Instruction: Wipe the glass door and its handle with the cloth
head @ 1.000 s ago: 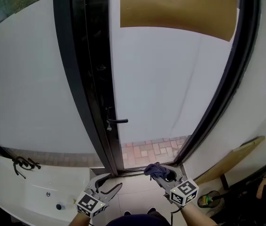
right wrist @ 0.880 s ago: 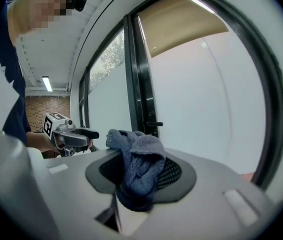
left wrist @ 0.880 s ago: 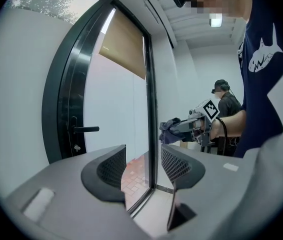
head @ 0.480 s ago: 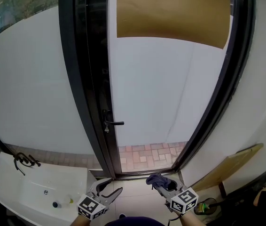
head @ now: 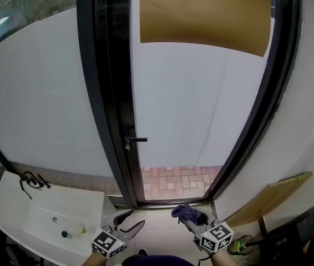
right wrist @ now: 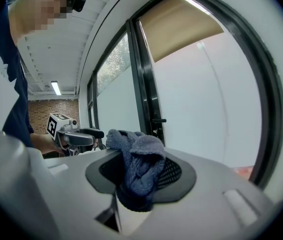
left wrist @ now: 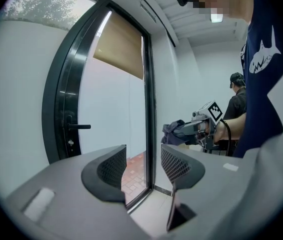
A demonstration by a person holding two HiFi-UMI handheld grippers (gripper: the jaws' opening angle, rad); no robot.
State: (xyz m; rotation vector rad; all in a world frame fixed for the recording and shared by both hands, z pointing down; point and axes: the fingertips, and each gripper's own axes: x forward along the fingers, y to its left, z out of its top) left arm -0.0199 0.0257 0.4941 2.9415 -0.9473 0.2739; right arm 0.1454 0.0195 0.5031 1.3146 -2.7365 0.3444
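The glass door (head: pixel 196 110) fills the middle of the head view, frosted, in a black frame, with a tan blind (head: pixel 204 15) over its top. Its black handle (head: pixel 135 139) juts from the frame's left side and shows too in the left gripper view as the handle (left wrist: pixel 80 127). My right gripper (head: pixel 183 213) is low, in front of the door's foot, shut on a dark blue cloth (right wrist: pixel 137 164) bunched between its jaws. My left gripper (head: pixel 130 221) is open and empty, its jaws (left wrist: pixel 142 166) apart, short of the door.
A white washbasin (head: pixel 46 218) with a dark tap (head: pixel 30 180) stands at lower left. A wooden board (head: pixel 271 198) leans against the right wall. Red brick paving (head: pixel 173 180) shows through the door's clear lower strip. Another person (left wrist: pixel 236 101) stands behind.
The head view has shifted a little, so door and handle sit slightly differently in frame. Both grippers hold about the same place and state.
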